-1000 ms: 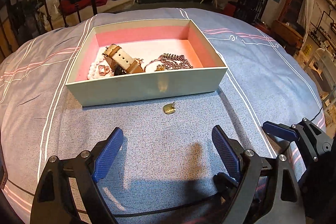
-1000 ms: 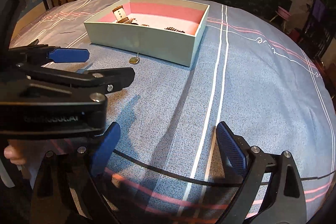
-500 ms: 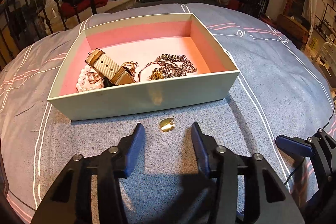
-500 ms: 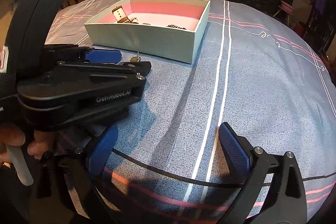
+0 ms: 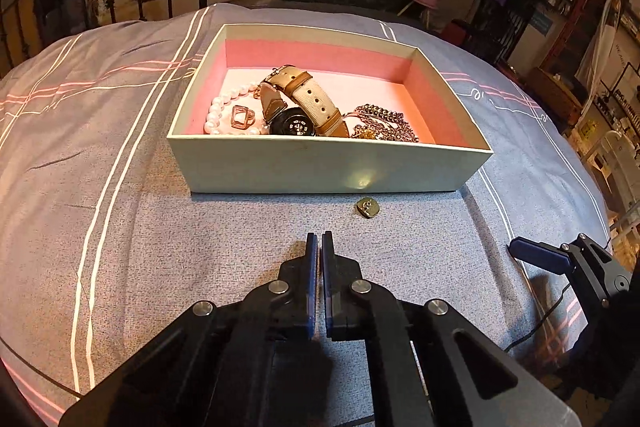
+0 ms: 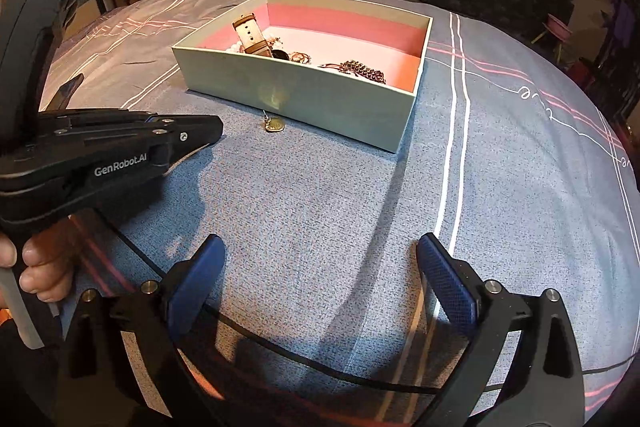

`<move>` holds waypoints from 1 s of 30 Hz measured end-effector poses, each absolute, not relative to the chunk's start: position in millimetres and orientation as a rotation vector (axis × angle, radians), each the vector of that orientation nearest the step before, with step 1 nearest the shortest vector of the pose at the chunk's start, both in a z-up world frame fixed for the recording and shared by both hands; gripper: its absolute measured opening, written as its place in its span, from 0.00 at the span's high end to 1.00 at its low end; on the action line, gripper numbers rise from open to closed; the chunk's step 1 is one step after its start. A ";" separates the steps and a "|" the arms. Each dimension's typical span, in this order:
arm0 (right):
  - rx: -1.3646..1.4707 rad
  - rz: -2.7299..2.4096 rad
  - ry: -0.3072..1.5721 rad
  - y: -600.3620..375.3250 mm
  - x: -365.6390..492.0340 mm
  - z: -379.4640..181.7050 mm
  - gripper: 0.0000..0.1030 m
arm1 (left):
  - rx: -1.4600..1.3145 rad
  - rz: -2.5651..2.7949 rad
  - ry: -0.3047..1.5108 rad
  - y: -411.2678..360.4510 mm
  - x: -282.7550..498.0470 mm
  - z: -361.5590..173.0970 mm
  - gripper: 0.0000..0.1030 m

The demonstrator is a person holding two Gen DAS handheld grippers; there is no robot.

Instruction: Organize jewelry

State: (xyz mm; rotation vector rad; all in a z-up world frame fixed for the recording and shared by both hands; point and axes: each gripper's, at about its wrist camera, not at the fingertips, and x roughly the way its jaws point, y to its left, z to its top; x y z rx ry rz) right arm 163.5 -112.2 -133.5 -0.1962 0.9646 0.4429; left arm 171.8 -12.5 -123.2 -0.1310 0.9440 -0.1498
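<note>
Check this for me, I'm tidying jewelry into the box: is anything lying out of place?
Yes. One small gold pendant lies on the bedspread just outside the box's front wall, while the watch, pearls and chains are inside. The left gripper is shut, empty, short of it.

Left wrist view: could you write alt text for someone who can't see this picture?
A hand-held left gripper, its blue jaws shut on nothing, points at a small gold pendant lying on a grey-blue bedspread just in front of an open pink-lined box. Inside the box lie a tan-strapped watch, a pearl strand, a ring and chain jewelry. The right gripper's tip shows at the right edge.
</note>
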 end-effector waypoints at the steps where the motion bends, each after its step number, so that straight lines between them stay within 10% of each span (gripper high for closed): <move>1: -0.197 0.443 0.967 -111.7 164.9 -133.4 0.07 | -0.124 -0.158 0.940 -13.9 171.6 -122.0 0.97; 4: -0.203 0.446 0.966 -110.4 167.1 -132.5 0.07 | -0.108 -0.170 0.947 -22.2 175.6 -120.9 0.95; 10: -0.193 0.449 0.966 -114.4 162.9 -134.0 0.07 | -0.019 -0.196 0.946 -51.0 186.2 -123.1 0.58; 16: -0.197 0.451 0.969 -114.2 162.5 -134.3 0.07 | 0.052 -0.176 0.943 -62.9 196.3 -128.7 0.88; 30: -0.245 0.520 0.987 -76.6 192.6 -132.5 0.07 | -0.086 -0.132 0.946 -5.7 163.7 -118.1 0.88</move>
